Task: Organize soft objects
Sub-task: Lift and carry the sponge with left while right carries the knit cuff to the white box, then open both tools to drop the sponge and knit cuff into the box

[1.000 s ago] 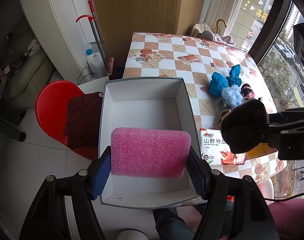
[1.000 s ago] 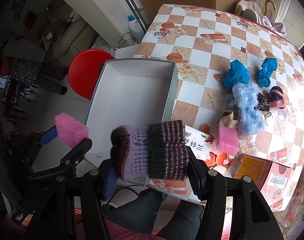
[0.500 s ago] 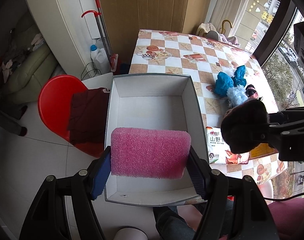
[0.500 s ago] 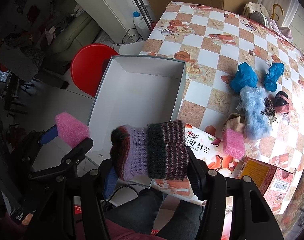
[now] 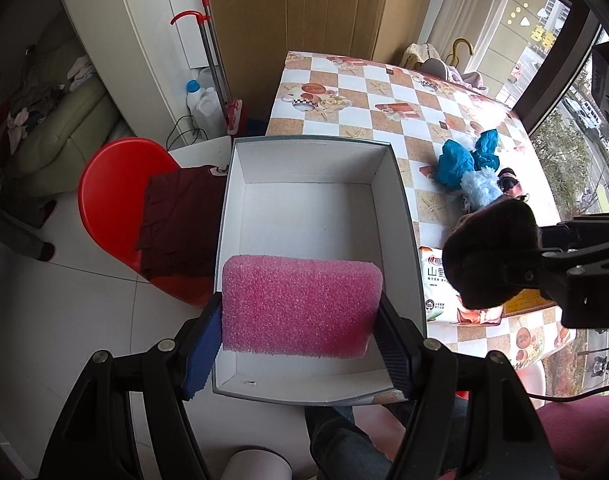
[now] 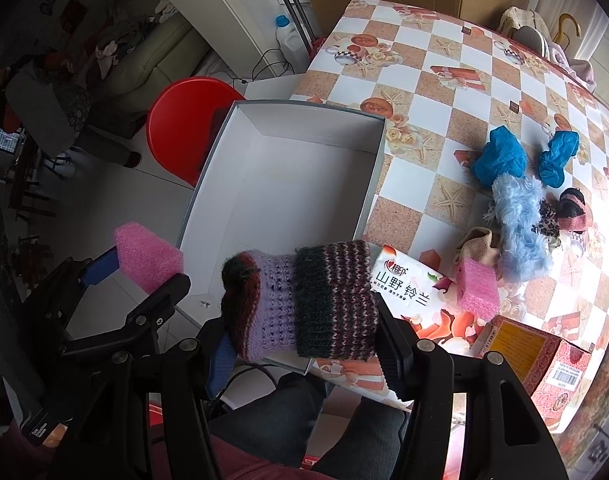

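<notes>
My left gripper (image 5: 300,316) is shut on a pink foam block (image 5: 300,306) and holds it above the near end of an empty white box (image 5: 308,216). My right gripper (image 6: 300,308) is shut on a purple and dark striped knitted item (image 6: 300,300), above the box's near right corner (image 6: 336,364). In the left wrist view the knitted item (image 5: 490,256) shows at the right. In the right wrist view the pink foam block (image 6: 148,258) shows at the left. On the checked table (image 6: 444,92) lie two blue soft items (image 6: 500,156), a light blue fluffy piece (image 6: 520,232) and a second pink foam block (image 6: 476,288).
A snack packet (image 6: 404,292) and an orange carton (image 6: 536,352) lie at the table's near edge. A red chair (image 5: 120,200) with a dark red cloth (image 5: 176,224) stands left of the box. A mop (image 5: 212,60) and bottles (image 5: 202,104) stand by the wall.
Both grippers have moved a little forward and left over the box, still holding their items. The box now sits more central in both views.
</notes>
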Tool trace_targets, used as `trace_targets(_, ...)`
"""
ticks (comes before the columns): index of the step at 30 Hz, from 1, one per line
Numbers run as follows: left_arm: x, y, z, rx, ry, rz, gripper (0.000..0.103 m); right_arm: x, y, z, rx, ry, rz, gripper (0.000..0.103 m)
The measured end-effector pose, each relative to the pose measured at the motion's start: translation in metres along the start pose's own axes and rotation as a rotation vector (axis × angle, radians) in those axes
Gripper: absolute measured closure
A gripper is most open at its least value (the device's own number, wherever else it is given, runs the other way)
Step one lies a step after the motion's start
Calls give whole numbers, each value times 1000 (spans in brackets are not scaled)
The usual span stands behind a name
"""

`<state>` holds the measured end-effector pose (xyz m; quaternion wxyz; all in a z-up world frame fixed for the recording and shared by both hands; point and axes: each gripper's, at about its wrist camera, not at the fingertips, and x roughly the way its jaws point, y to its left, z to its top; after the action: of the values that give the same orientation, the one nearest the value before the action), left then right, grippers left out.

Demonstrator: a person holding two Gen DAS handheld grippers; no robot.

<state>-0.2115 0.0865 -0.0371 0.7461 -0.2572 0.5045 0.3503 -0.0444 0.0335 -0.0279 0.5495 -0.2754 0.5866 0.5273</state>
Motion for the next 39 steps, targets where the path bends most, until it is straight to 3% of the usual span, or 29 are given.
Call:
trace_targets(23, 18, 14, -20, -40, 83, 2, 28, 29, 38, 4, -133, 76, 25, 41)
trace_targets(26, 22, 15, -19, -51, 98, 3, 26, 31, 39, 5, -138, 81, 36, 33)
trace_targets(29, 22, 18, -18, -79, 87, -16, 21, 30, 39, 5, -136, 78, 41, 33)
trace_targets(31, 18, 22, -17, -101, 63, -35, 17, 29, 36, 6, -124, 77, 44, 18)
trace_targets(32, 16, 23, -16, -112, 49, -38, 12, 28, 34, 6, -115, 74, 46, 6)
trace_targets(33, 14, 25, -15, -124, 35, -34, 6, 27, 31, 7, -103, 68, 49, 2)
trace_targets(34, 12, 26, -13, -136, 20, -37, 0, 26, 28, 8, -93, 64, 54, 2)
trace_targets(39, 6, 27, -3, -169, -33, -113, 0, 20, 9, 11, -31, 53, 38, 1)
